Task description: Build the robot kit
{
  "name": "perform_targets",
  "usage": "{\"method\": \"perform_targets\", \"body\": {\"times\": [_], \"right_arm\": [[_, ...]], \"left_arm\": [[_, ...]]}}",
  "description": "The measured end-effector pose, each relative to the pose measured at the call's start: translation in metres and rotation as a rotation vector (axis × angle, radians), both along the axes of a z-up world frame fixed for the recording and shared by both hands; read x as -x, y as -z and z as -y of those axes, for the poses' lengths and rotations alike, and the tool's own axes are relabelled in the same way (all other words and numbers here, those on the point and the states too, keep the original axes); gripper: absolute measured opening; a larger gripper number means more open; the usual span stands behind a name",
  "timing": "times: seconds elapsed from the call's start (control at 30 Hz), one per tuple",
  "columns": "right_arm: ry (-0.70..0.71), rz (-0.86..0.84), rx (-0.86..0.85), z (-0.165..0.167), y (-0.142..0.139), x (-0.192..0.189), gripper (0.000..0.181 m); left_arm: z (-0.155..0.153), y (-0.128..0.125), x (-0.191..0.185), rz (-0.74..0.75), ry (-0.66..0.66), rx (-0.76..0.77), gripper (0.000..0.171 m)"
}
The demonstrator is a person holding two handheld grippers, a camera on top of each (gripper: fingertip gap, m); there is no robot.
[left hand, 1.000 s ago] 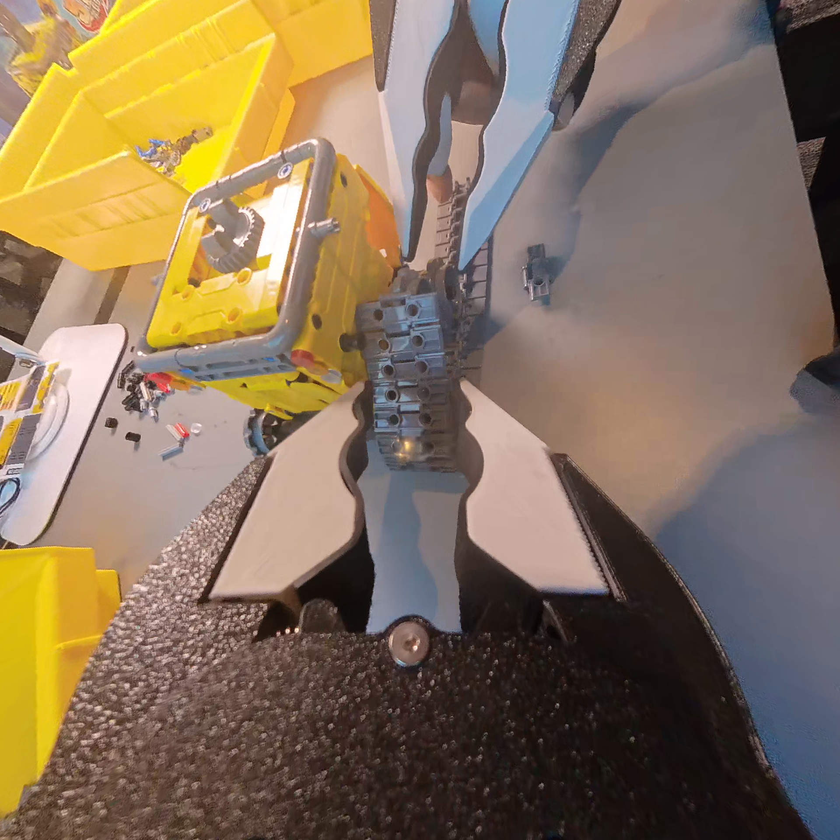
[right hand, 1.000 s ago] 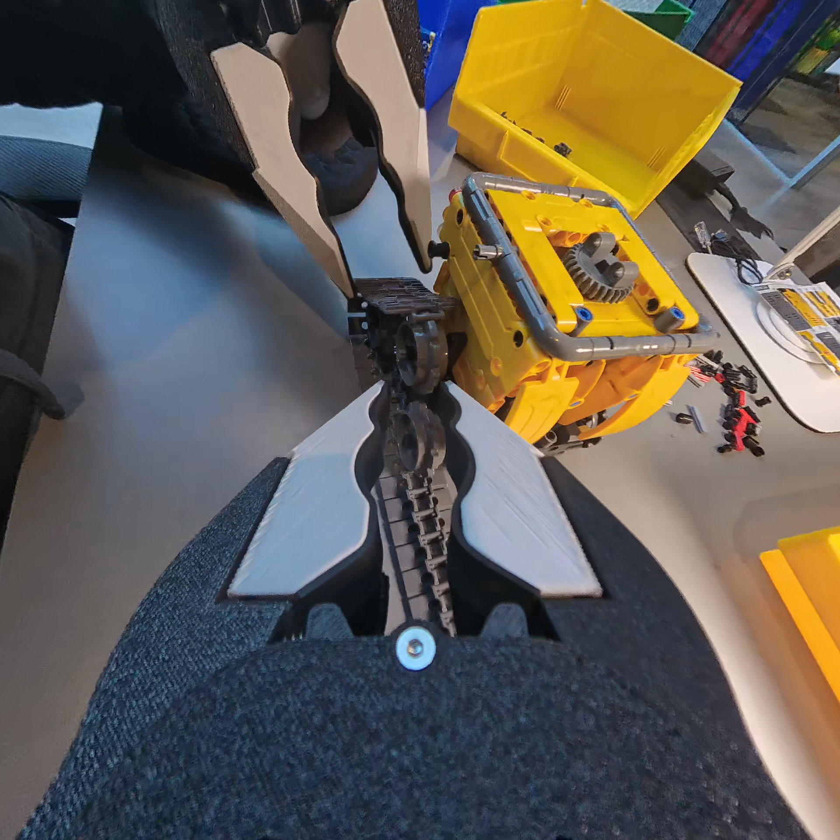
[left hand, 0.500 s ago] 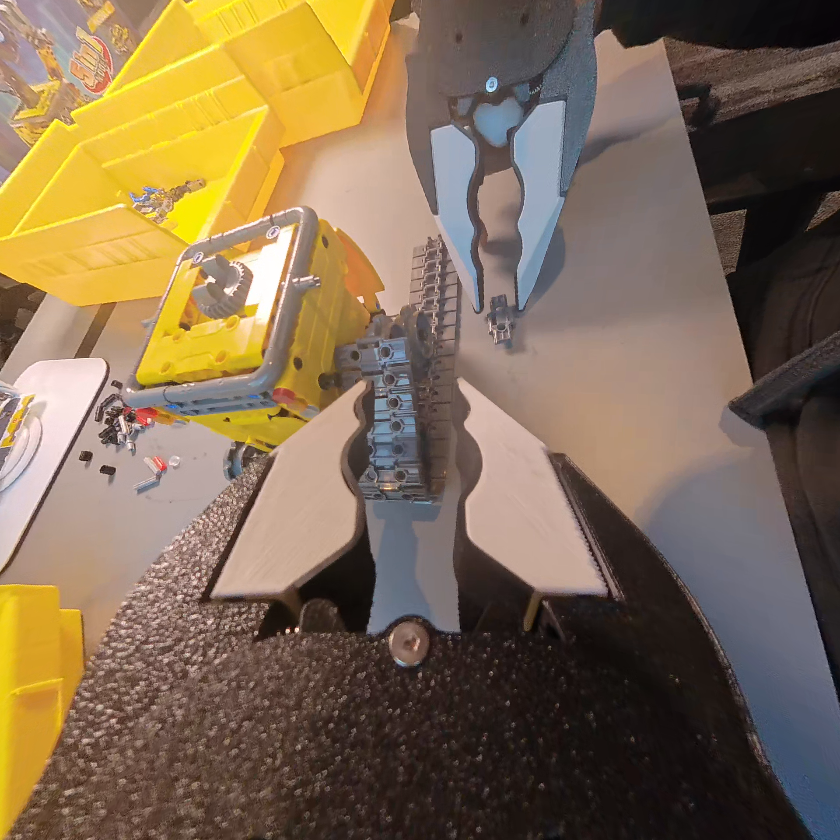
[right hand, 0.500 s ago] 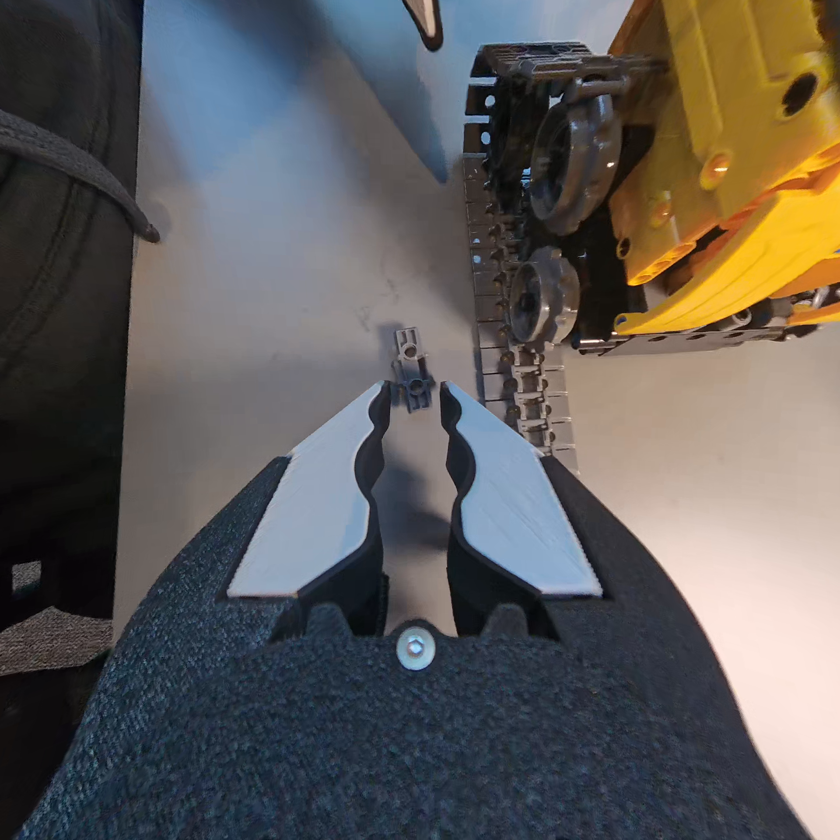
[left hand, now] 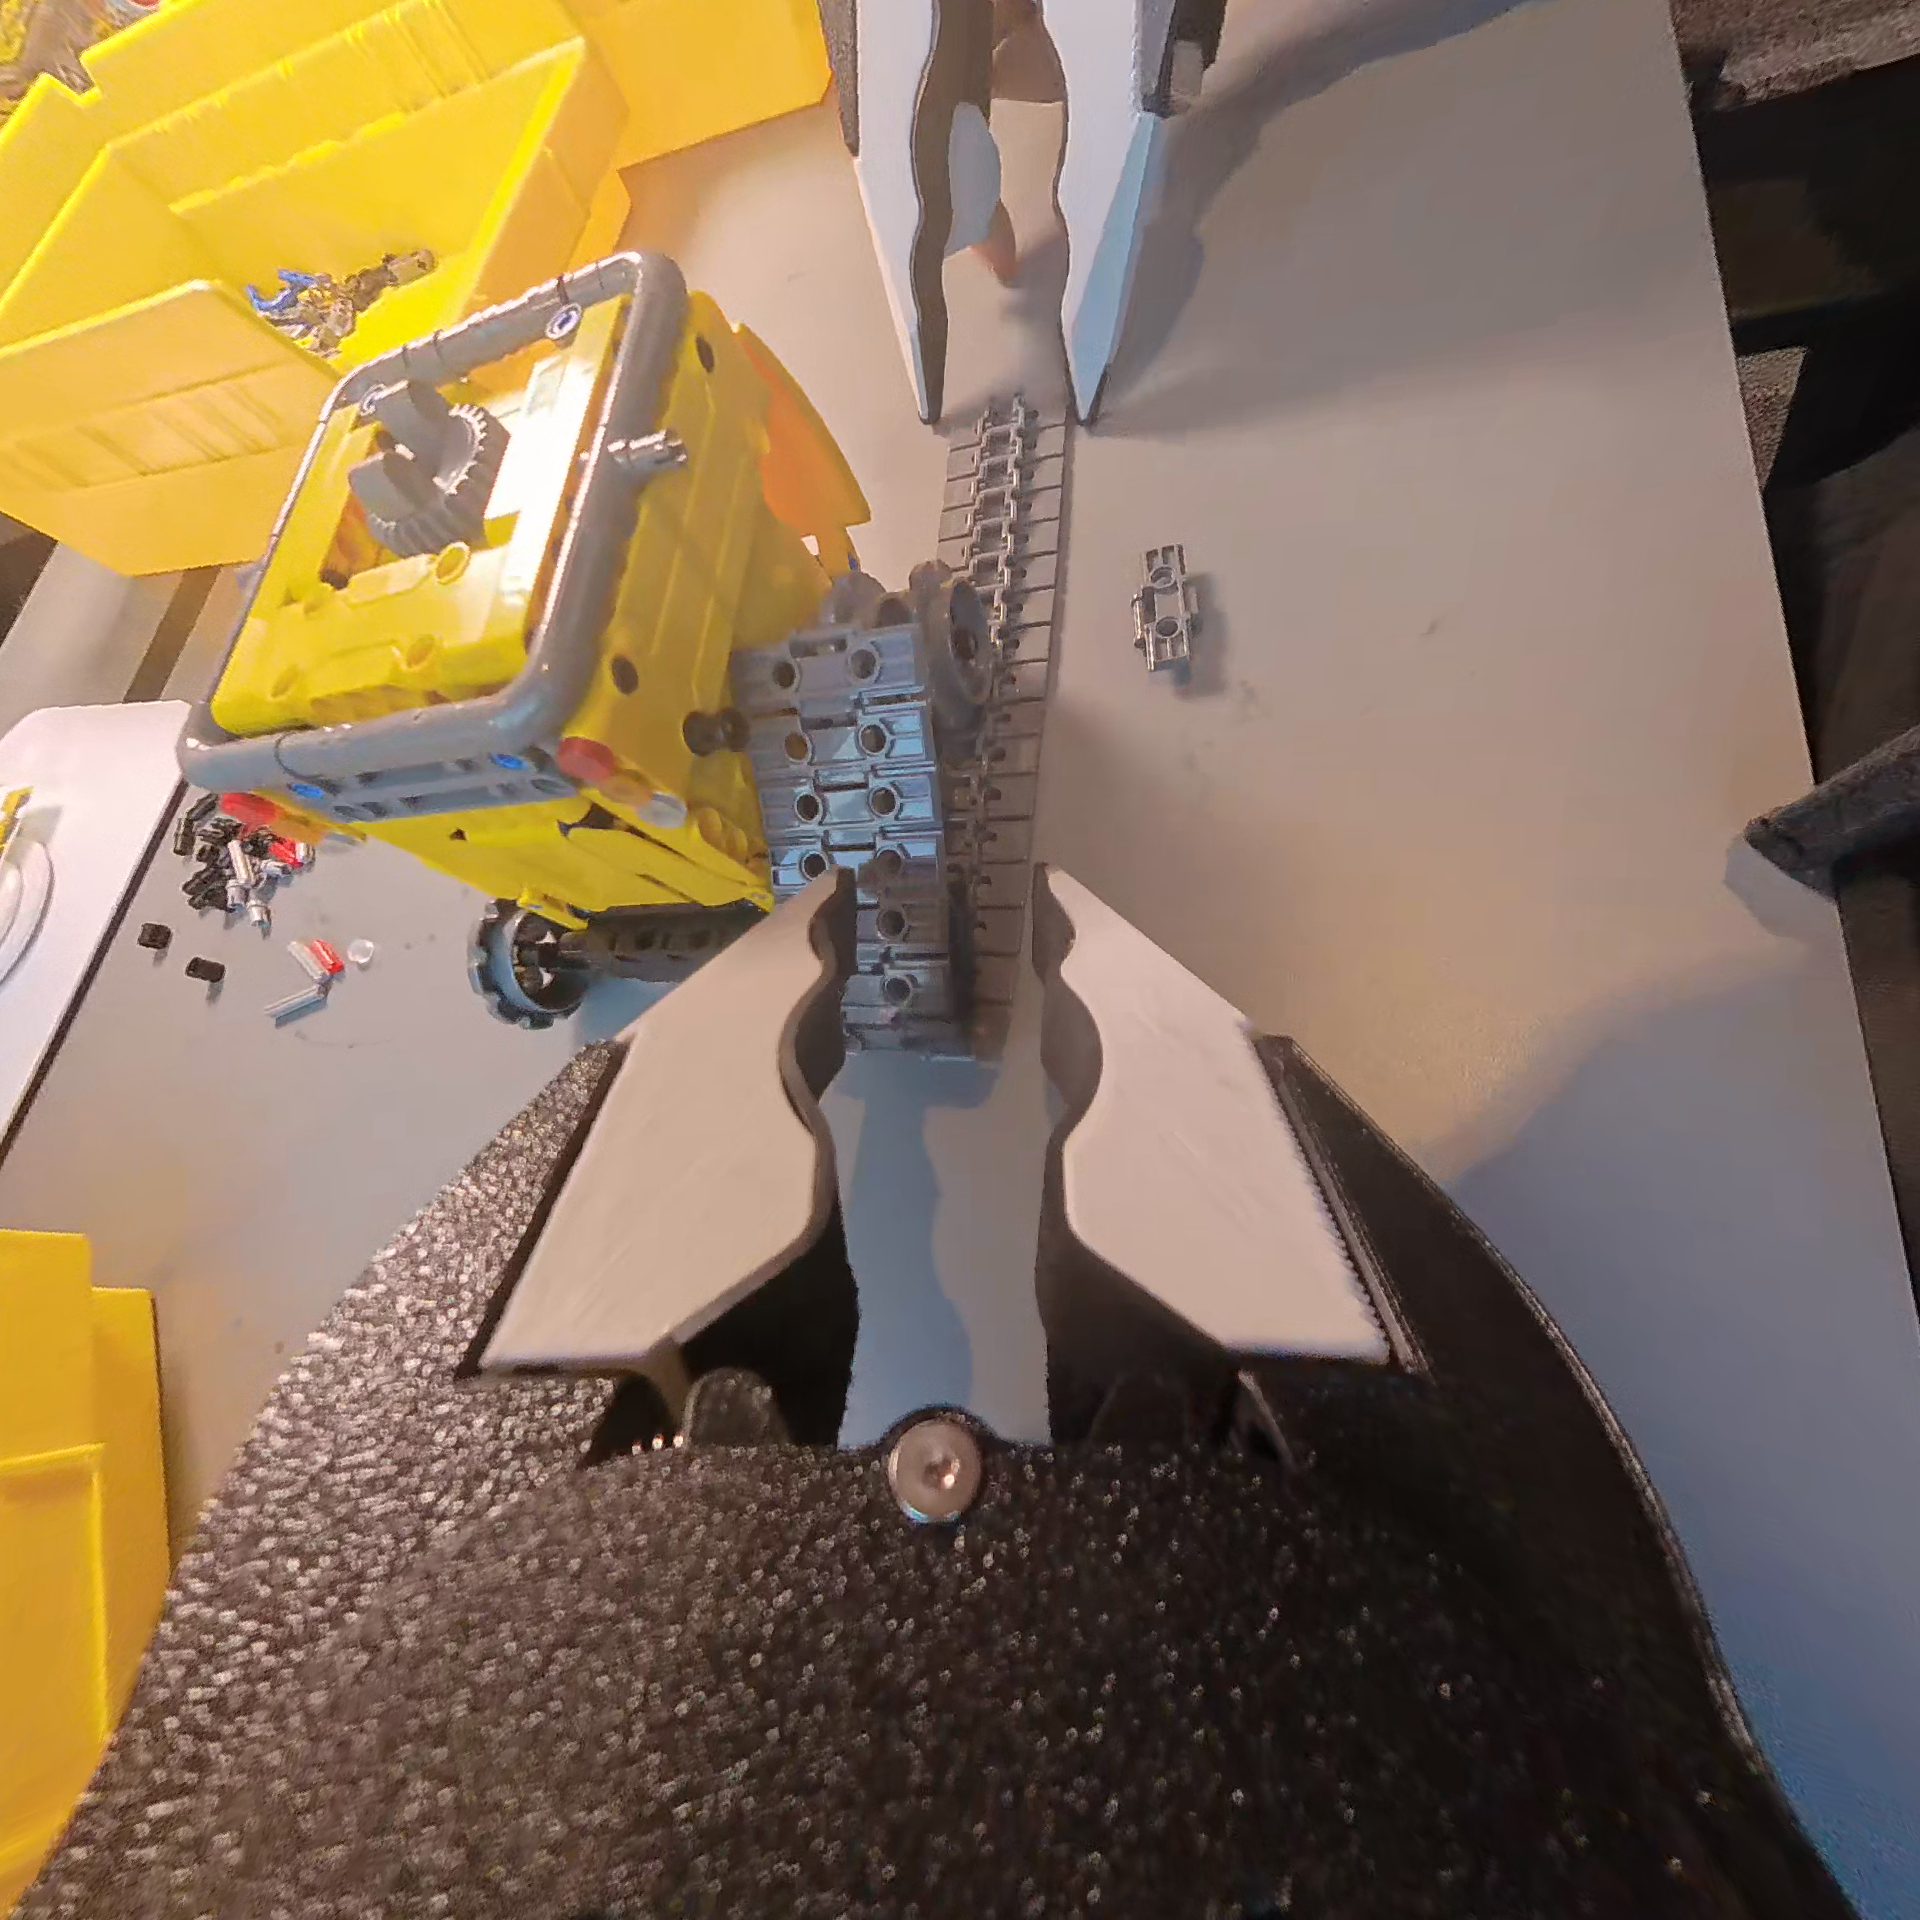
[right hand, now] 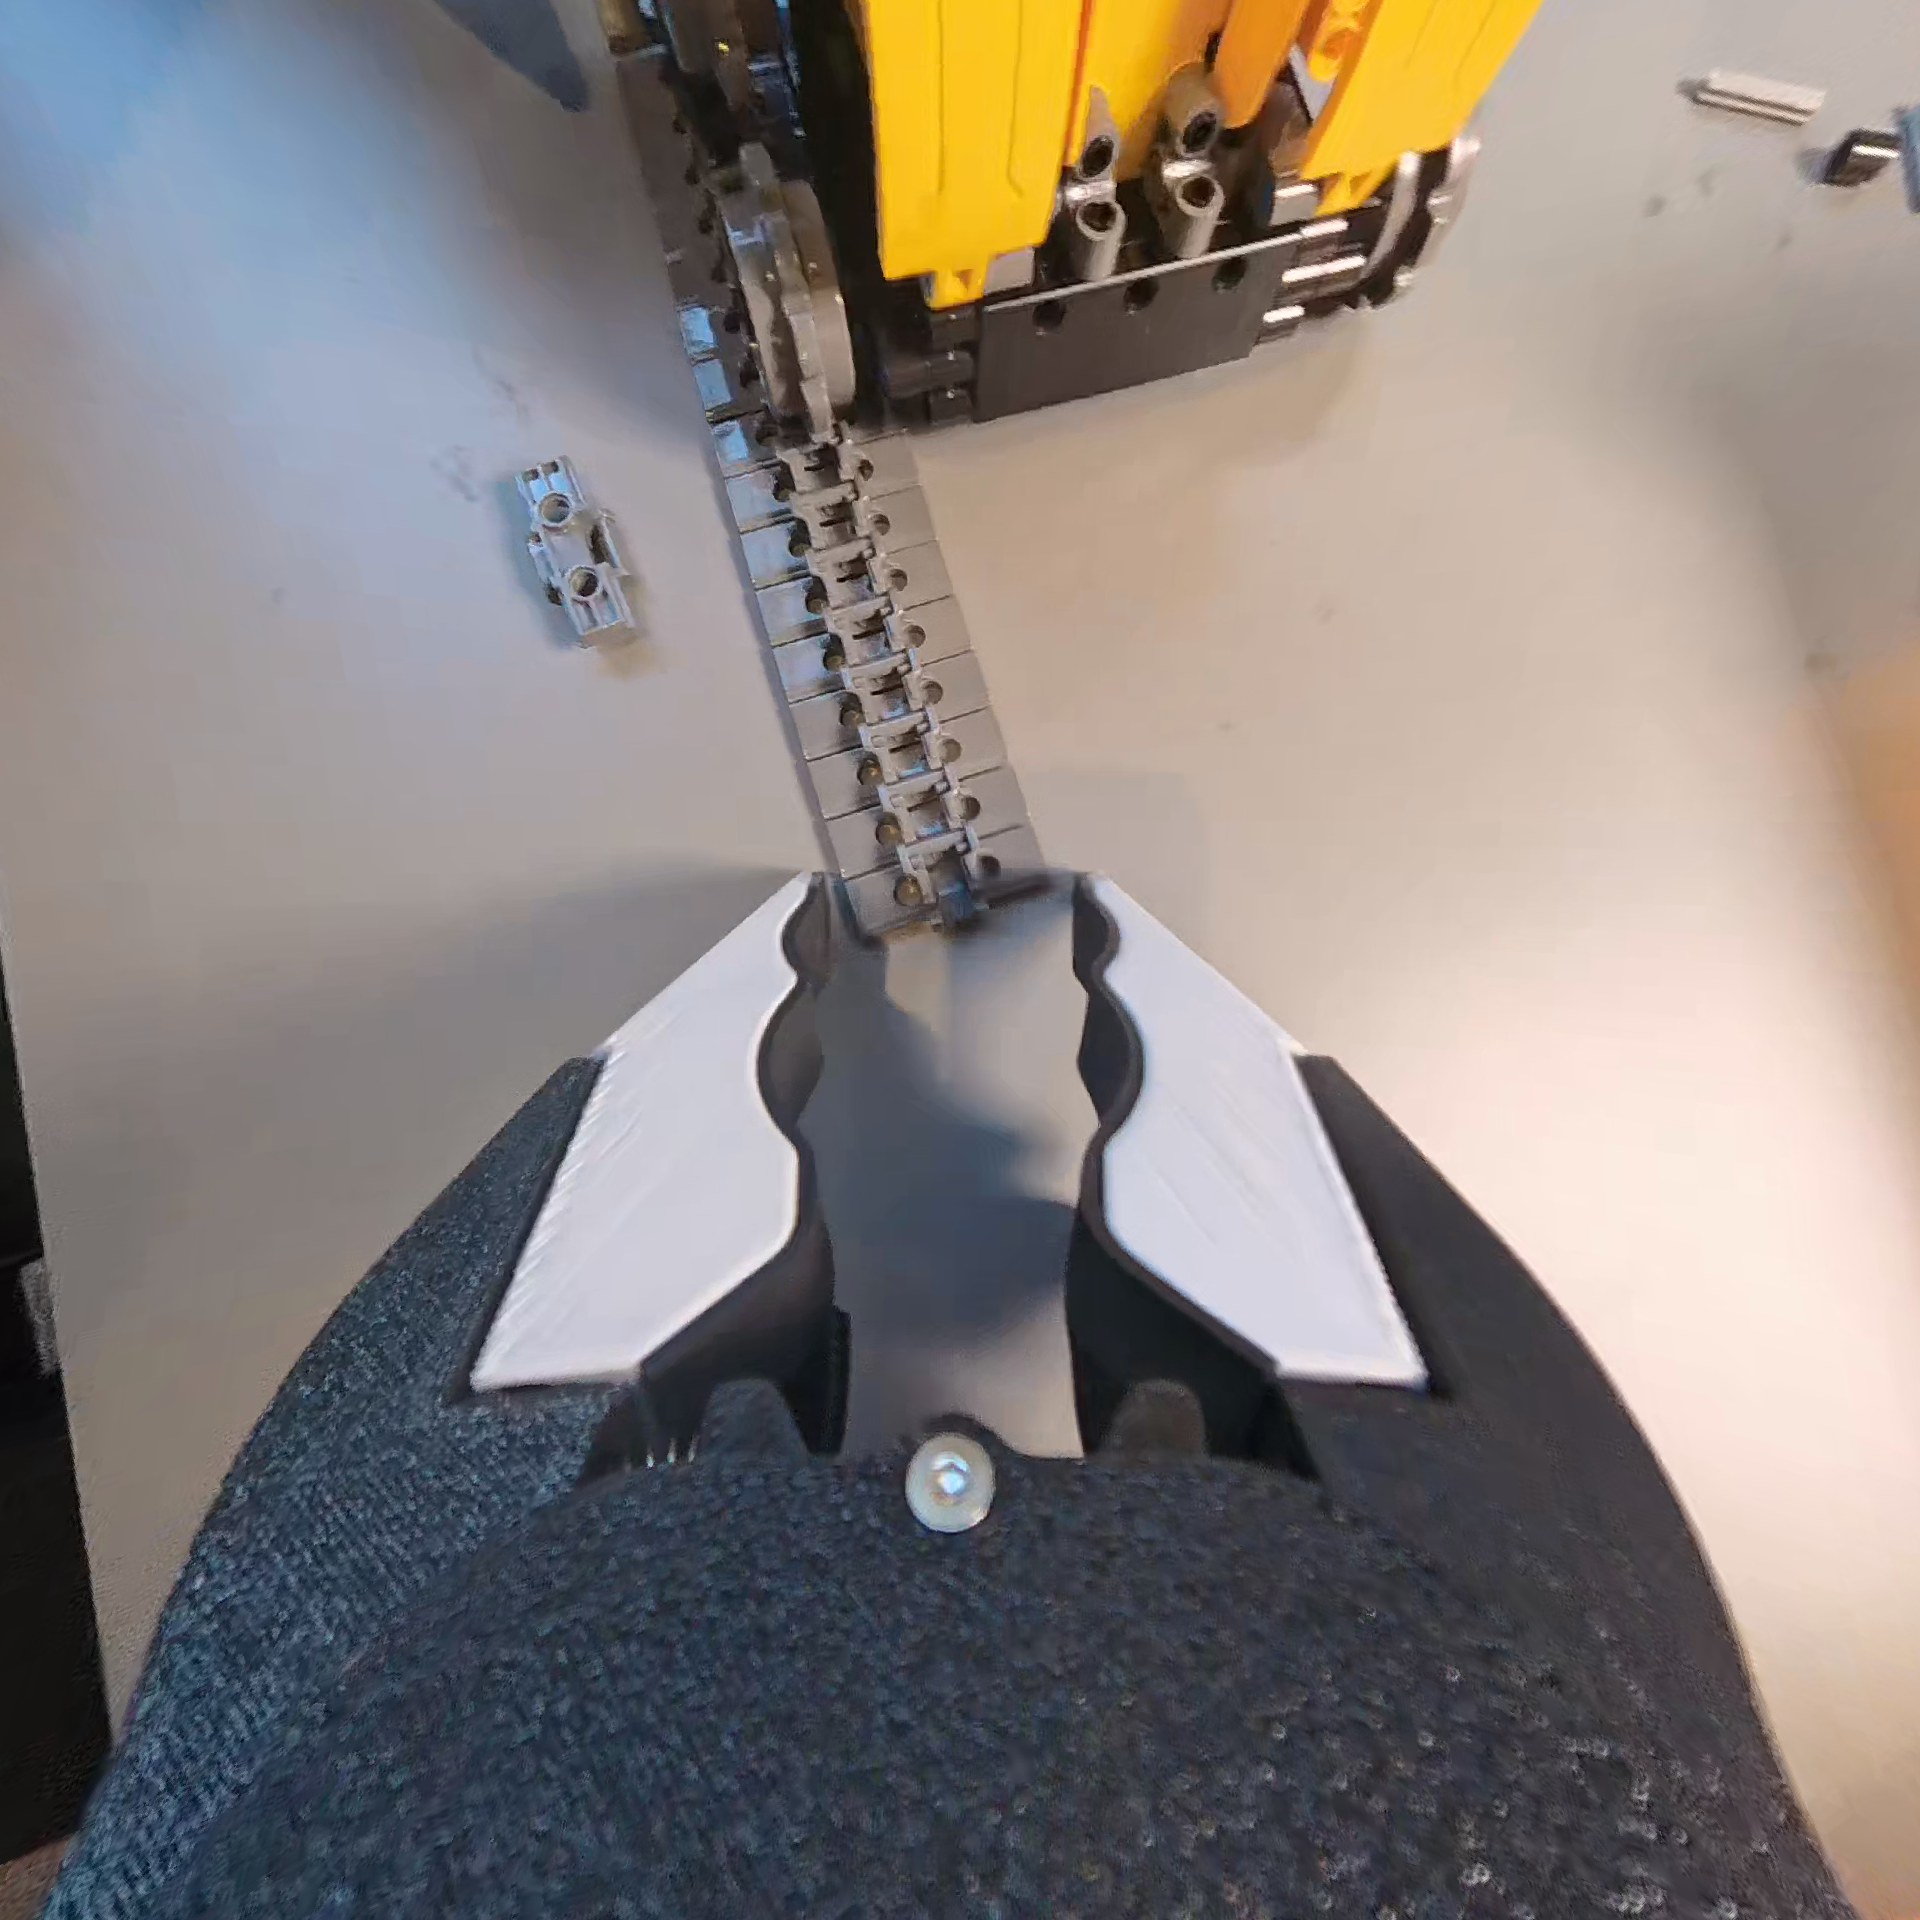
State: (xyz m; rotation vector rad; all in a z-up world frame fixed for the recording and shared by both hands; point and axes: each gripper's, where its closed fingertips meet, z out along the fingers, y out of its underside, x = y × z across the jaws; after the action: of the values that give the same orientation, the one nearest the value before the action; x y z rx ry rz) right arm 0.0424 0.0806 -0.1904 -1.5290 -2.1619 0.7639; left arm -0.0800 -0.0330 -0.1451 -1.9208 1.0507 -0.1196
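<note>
Grey track chain (right hand: 883, 665) lies unrolled on the table (right hand: 1351, 644) from the yellow model (left hand: 499, 644) at 12 o'clock; the right gripper (right hand: 945, 894), having left the loose link (right hand: 575, 558) at 10 o'clock, brackets its end, parted. Left gripper (left hand: 940, 894) released, straddling the looped track.

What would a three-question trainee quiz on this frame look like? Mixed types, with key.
1. True or false: the loose grey link touches the track strip.
2. The right claw is: A) shut on the loose link; B) open at the strip's free end; C) open over a yellow bin.
3. Which claw is nearer the yellow model?

Key: 1 false, they lie apart on the table. 2 B. 3 the left claw.
</note>
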Motion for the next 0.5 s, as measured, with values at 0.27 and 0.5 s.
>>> {"method": "perform_targets", "body": {"times": [0.27, 0.5], "right_arm": [[-0.097, 0.06, -0.018, 0.006, -0.002, 0.003, 0.038], [-0.132, -0.032, -0.088, 0.013, -0.036, 0.014, 0.038]], "left_arm": [[-0.003, -0.002, -0.001, 0.008, 0.003, -0.002, 0.031], [0.001, -0.022, -0.019, 0.067, 0.031, -0.058, 0.028]]}}
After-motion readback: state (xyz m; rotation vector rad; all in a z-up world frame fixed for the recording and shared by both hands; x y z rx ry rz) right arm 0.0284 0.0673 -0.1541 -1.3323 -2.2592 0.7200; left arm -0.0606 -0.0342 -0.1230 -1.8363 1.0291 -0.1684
